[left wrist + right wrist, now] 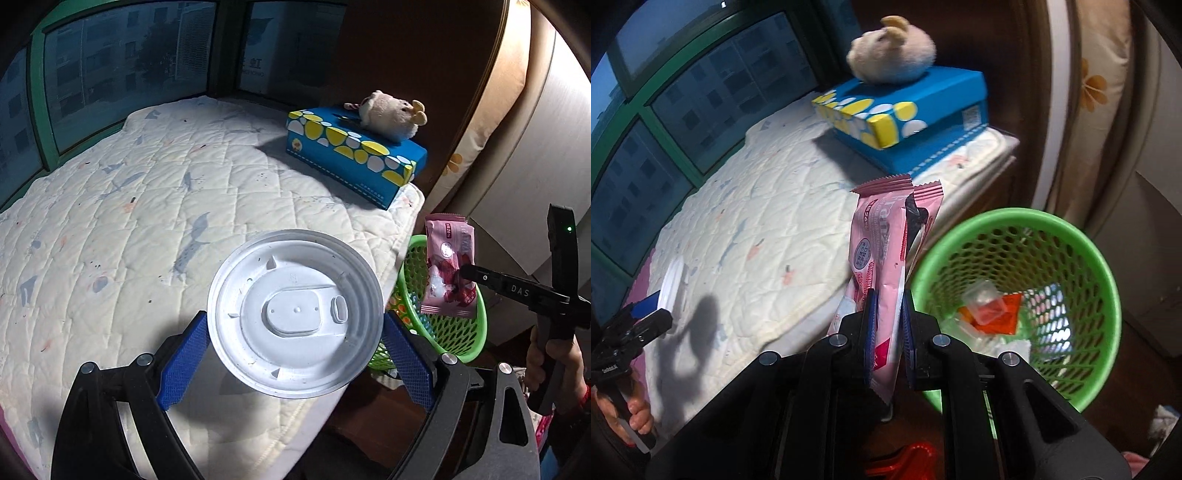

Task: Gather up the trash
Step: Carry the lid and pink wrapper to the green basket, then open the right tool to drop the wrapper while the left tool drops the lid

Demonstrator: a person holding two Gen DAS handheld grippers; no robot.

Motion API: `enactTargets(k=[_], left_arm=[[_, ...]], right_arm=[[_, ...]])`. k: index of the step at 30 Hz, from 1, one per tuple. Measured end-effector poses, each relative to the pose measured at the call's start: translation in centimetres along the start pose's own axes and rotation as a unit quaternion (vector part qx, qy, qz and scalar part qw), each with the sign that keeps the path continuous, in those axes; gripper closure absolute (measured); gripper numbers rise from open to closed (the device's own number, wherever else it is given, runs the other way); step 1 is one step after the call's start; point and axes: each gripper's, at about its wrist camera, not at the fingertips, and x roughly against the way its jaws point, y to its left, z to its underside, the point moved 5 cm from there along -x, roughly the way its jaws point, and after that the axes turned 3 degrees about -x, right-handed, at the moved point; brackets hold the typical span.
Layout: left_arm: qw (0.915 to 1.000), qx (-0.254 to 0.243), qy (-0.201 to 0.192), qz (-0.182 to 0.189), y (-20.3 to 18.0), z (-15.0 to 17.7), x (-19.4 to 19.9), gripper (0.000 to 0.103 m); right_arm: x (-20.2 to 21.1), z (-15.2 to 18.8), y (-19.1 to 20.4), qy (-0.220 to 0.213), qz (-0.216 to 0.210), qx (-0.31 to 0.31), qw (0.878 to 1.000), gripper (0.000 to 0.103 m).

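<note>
My left gripper [295,354] is shut on a white plastic cup lid [295,310], held flat above the bed's near edge; the lid also shows edge-on in the right wrist view [673,284]. My right gripper [888,317] is shut on a pink snack wrapper [882,251], held upright just left of the green mesh trash basket [1100,266]. In the left wrist view the wrapper [448,266] hangs over the basket's rim [476,343] with the right gripper [466,272] behind it. The basket holds several bits of trash, among them an orange wrapper [1001,317].
A quilted white bed cover [147,221] fills the left. A blue tissue box [351,155] with a plush toy [391,114] on top sits at the bed's far corner. Windows [110,66] run behind; a curtain [491,110] hangs at right. A red object [905,461] lies on the floor.
</note>
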Motion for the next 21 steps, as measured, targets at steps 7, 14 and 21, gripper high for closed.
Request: enactTargets(k=[7,14,21], left_arm=[[0.9997,-0.019,0.008,0.015,-3.1,-0.7,-1.2,0.015],[0.9987,-0.041,0.017,0.026,-6.1,-1.3,-2.5,0.015],[0.9968,-0.062,0.029,0.042,-9.3,-1.7,-4.1,0.014]], right_arm=[[-0.1,0.6,-6.2,0.009,0.06,-0.042,0.997,0.087],[-0.1,0.9,-9.9,0.009,0.084,-0.068,0.994,0.086],[1.4,1.2,-11.1,-0.003,0.081,-0.076,0.994,0.084]])
